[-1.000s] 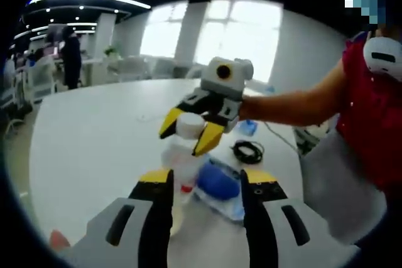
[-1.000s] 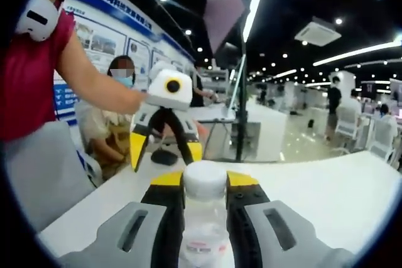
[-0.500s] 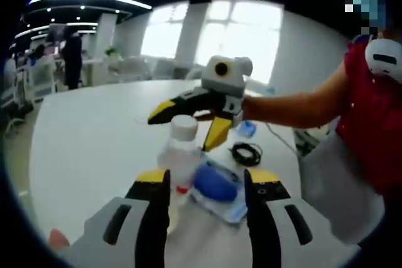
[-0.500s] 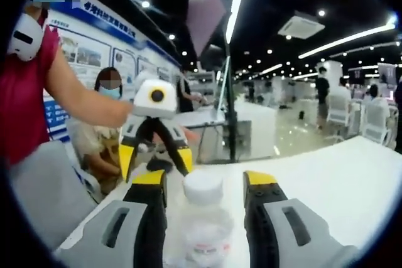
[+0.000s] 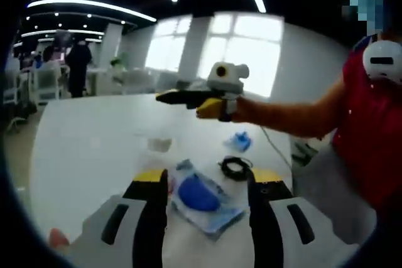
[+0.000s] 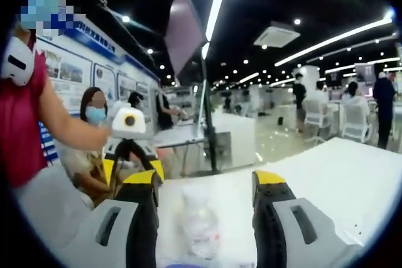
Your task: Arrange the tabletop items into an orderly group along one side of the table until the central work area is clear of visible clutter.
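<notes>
A clear plastic bottle (image 6: 198,224) with a white cap stands blurred on the white table (image 6: 339,174), in the gap between my right gripper's (image 6: 204,183) open jaws and touching neither. In the left gripper view the bottle (image 5: 158,149) is a faint blur just left of a blue pouch (image 5: 198,196) in clear wrapping. That pouch lies between my left gripper's (image 5: 207,180) open jaws. The right gripper (image 5: 188,101) hovers above the table, well over the bottle, jaws apart. Across the table, the left gripper (image 6: 130,166) faces the right gripper view, also open.
A black coiled cable (image 5: 235,167) lies just beyond the pouch, and a small blue item (image 5: 239,140) farther back. The white table (image 5: 81,136) stretches bare to the left. The person's arm and red top (image 5: 370,130) are at the right. People and desks stand in the background.
My right gripper opened off the bottle, then rose and drew back, leaving the bottle standing on the table. My left gripper stayed open over the pouch; both views shifted.
</notes>
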The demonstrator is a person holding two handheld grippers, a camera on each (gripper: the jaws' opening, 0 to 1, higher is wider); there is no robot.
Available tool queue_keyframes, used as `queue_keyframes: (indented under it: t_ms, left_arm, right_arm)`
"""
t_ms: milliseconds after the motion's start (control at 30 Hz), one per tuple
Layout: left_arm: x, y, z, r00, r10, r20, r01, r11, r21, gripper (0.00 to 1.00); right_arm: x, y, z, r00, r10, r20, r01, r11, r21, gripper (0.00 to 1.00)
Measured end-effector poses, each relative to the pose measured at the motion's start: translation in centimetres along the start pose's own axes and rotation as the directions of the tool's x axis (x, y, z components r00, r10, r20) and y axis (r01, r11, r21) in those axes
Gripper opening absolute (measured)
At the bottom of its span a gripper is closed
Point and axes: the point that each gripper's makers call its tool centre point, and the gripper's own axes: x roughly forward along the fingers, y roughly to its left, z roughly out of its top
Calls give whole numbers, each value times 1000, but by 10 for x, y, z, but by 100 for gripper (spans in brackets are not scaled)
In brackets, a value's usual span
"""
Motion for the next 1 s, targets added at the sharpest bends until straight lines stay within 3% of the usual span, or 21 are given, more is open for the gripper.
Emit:
queue_keyframes:
  t_ms: [200, 533, 1000]
  left_arm:
    - [-1, -23, -1, 1000, 2, 29, -1, 1000, -16, 48]
    - [-1, -56, -4, 999, 3, 40, -2, 1000, -31, 49]
    - [8, -106, -4, 1000, -14, 5, 14, 1000, 24, 49]
  right_arm:
    - [-22, 3, 13, 999, -46, 19, 46, 999, -2, 59]
    - [-67, 28, 28, 993, -116, 33, 116, 993, -6, 57]
    - [-126, 74, 24, 981, -195, 13, 195, 981, 0, 57]
